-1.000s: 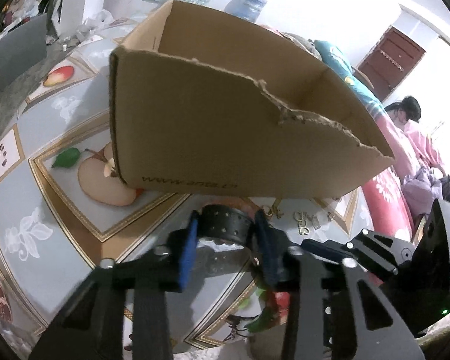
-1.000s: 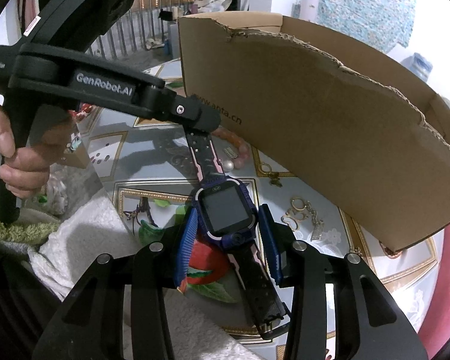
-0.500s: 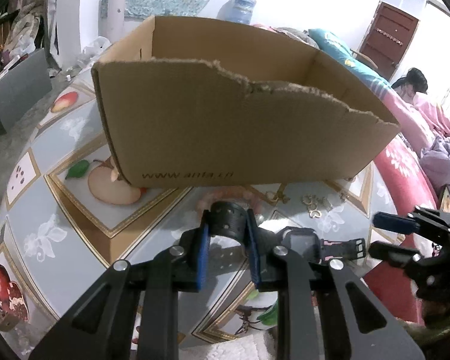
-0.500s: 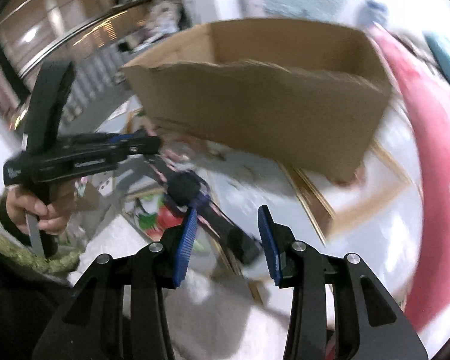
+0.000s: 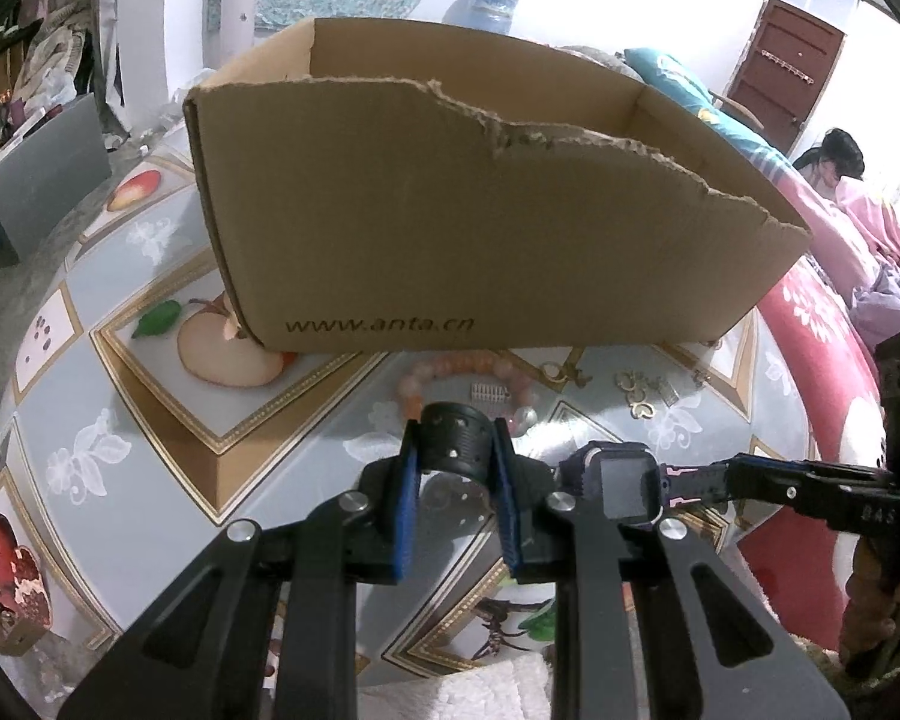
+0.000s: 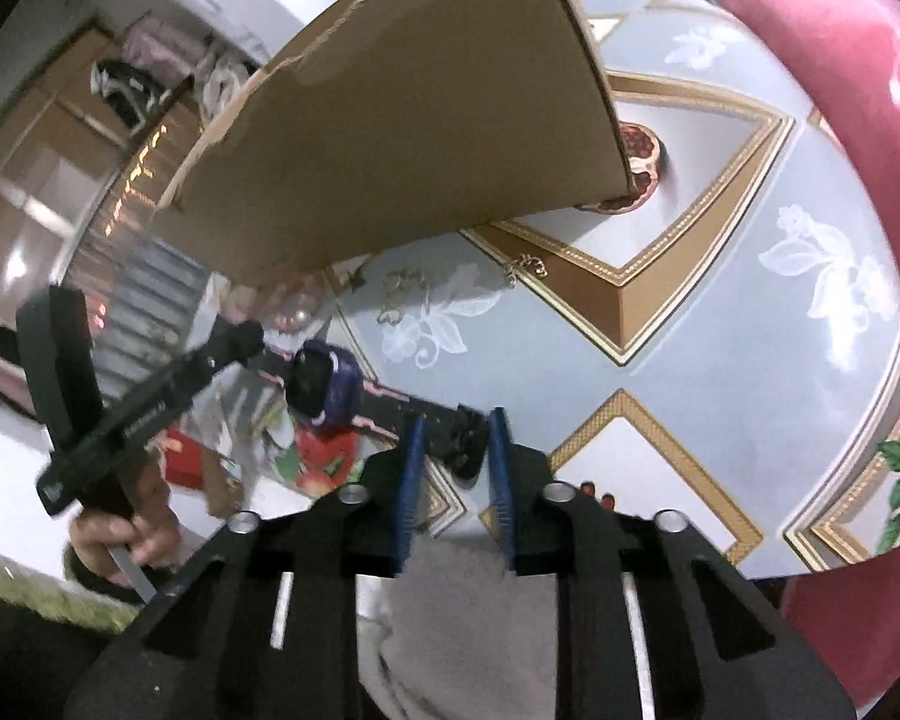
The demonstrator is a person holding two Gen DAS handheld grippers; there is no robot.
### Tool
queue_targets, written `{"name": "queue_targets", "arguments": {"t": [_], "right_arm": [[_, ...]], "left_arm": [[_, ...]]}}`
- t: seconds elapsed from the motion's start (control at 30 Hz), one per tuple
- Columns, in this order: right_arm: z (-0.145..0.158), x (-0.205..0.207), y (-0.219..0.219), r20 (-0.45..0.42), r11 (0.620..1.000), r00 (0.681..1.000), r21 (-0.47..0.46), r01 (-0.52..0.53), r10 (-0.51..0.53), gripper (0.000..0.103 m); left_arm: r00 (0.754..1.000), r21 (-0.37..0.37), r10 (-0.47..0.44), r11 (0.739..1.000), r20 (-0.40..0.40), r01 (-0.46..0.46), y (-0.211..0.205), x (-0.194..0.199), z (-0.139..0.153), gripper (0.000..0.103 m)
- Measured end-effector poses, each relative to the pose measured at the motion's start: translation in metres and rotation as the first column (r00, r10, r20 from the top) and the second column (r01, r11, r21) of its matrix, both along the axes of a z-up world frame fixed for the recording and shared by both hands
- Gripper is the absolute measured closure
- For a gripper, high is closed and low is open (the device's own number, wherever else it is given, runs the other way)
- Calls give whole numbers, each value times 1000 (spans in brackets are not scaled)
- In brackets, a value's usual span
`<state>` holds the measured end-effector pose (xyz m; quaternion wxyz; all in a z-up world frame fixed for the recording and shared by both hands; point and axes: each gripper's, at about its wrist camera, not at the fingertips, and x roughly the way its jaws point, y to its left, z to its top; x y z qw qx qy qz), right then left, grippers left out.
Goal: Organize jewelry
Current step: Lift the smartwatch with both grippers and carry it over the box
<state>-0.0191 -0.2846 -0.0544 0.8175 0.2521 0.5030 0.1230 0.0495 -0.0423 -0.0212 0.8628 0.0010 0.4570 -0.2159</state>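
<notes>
A purple smartwatch (image 5: 624, 480) with black and pink straps hangs just above the patterned table (image 5: 120, 420). My left gripper (image 5: 456, 456) is shut on its perforated black strap (image 5: 456, 441). In the left wrist view my right gripper (image 5: 735, 474) reaches in from the right onto the other strap. The right wrist view shows the right gripper (image 6: 453, 438) with its jaws closing, the blue pads touching the buckle end (image 6: 459, 429). The watch (image 6: 324, 384) and my left gripper (image 6: 252, 339) lie beyond it. The torn cardboard box (image 5: 480, 210) stands just behind.
A pink bead bracelet (image 5: 462, 366), a small white clip (image 5: 491, 391) and gold earrings (image 5: 636, 390) lie on the table in front of the box. A white towel (image 6: 468, 612) covers the near edge. A red quilt (image 6: 840, 90) borders the table on the right. A person sits far right.
My right gripper rolled and slid from around the watch body to the strap's buckle end, and its jaws narrowed. The left gripper kept its hold on the other strap.
</notes>
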Motion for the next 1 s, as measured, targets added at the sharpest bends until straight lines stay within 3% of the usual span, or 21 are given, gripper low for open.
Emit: {"name": "queue_targets", "arguments": {"t": [0.13,0.4,0.57,0.67,0.77,0.87,1.0], "right_arm": [[6,-3,3,19,1000,1000,-10,1,-1,100],[52,-10,15,130,996,990,-64,-55,62,100],[102,-10,16,221,990,971,-126,-68,95,100],[132,-2,15,291,987,951,-145,-65,106,101],[160,19,8,352,982,927,-176,-72,131,101],[172,59,4,356,975,919,-200,-100,167,101],[161,129,-2,257,967,948,-217,-132,187,101]], "left_arm": [[1000,-8,-2,1000,10,2,1,-2,3,82],[998,-73,-46,996,39,48,3,-14,30,82],[994,-173,-70,981,87,85,12,-19,75,82],[983,-201,-94,972,156,125,11,-14,109,82],[974,-200,-107,969,200,148,3,5,136,82],[973,-175,-110,974,204,146,-6,37,146,82],[989,-116,-99,987,109,111,-23,96,136,82]]}}
